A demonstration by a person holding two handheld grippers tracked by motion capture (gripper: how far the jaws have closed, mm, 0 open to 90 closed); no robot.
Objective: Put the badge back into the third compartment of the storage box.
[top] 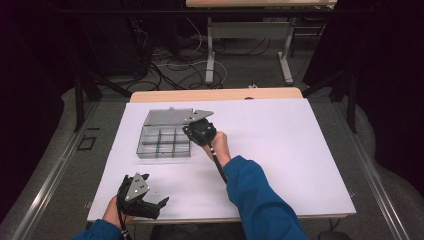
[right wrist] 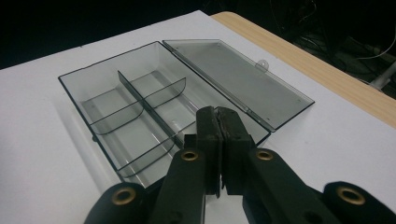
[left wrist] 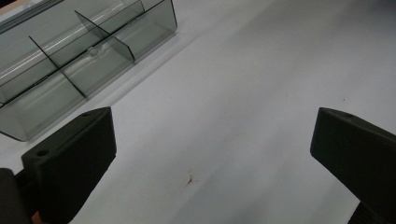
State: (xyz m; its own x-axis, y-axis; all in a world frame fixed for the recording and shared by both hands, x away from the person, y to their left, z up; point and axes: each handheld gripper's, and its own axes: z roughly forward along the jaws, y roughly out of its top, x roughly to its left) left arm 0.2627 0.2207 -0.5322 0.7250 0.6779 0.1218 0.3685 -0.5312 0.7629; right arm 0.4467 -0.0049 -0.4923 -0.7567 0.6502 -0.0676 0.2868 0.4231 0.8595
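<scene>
A white sheet covers most of the tabletop (top: 280, 150), whose wooden edge shows along the far side. On the left half of that sheet lies a clear, smoke-tinted compartment box (top: 164, 141), open, with its hinged lid (top: 167, 116) folded back flat on the sheet on the far side; thin dividers split the tray into several compartments, and no contents can be made out in them. A person's blue sleeve (top: 255, 195) runs up from the bottom edge toward the box. The right hand-held gripper (top: 192, 131) sits over the box's right end, near the hinge, and in the right gripper view (right wrist: 218, 122) its two black jaws are pressed together with nothing between them, their tips above the tray's near rim. The left hand-held gripper (top: 155, 197) rests close to the near edge of the sheet, well apart from the box; in the left gripper view its jaws stand wide apart over bare white surface, holding nothing.
</scene>
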